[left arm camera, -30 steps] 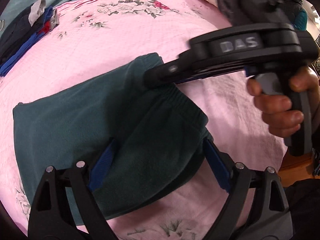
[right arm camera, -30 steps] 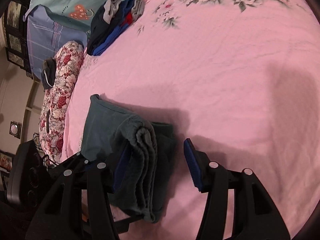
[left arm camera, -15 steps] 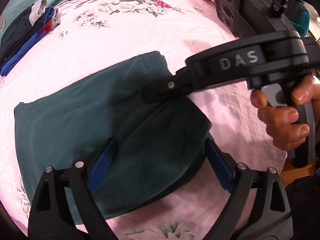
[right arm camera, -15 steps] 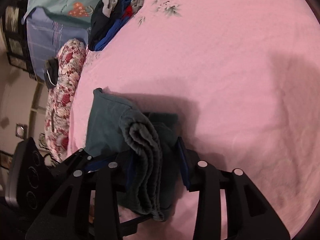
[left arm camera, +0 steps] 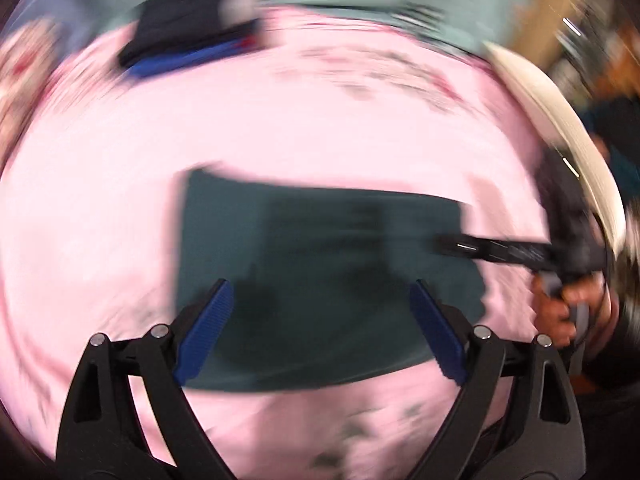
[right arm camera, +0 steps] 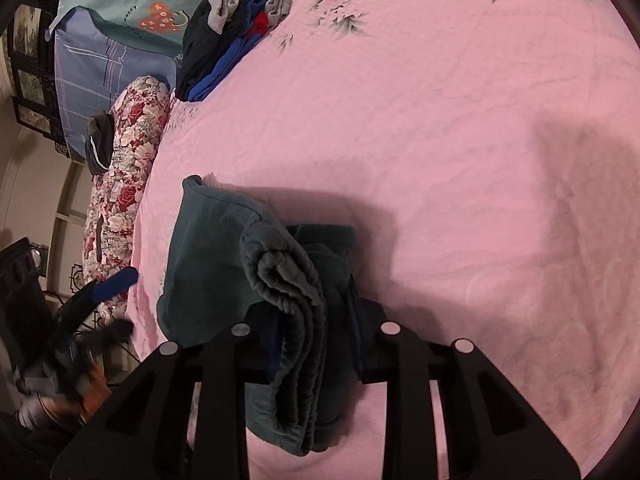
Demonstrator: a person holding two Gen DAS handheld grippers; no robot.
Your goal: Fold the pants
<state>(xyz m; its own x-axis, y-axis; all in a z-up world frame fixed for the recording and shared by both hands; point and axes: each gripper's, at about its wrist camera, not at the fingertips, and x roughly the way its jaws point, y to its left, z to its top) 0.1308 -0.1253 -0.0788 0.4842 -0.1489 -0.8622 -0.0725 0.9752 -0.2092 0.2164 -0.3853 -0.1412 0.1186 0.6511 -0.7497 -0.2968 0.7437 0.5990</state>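
Note:
The dark green pants [left arm camera: 320, 264] lie folded into a thick rectangle on the pink bedspread [left arm camera: 280, 128]. My left gripper [left arm camera: 320, 328] is open and empty, held above the near edge of the pants; this view is blurred by motion. My right gripper [right arm camera: 312, 332] is shut on the folded waistband edge of the pants [right arm camera: 288, 280], with the layers pinched between its jaws. It also shows in the left wrist view [left arm camera: 452, 246] at the right edge of the pants.
A pile of dark, blue and grey clothes [right arm camera: 232, 36] lies at the far side of the bed. A floral bolster [right arm camera: 124, 168] and pillows [right arm camera: 108, 56] lie along the left. A white pillow [left arm camera: 560, 128] sits at the right in the left wrist view.
My right gripper has closed on the folded edge of the pants. My left gripper has pulled back and swung away from the pants, staying open.

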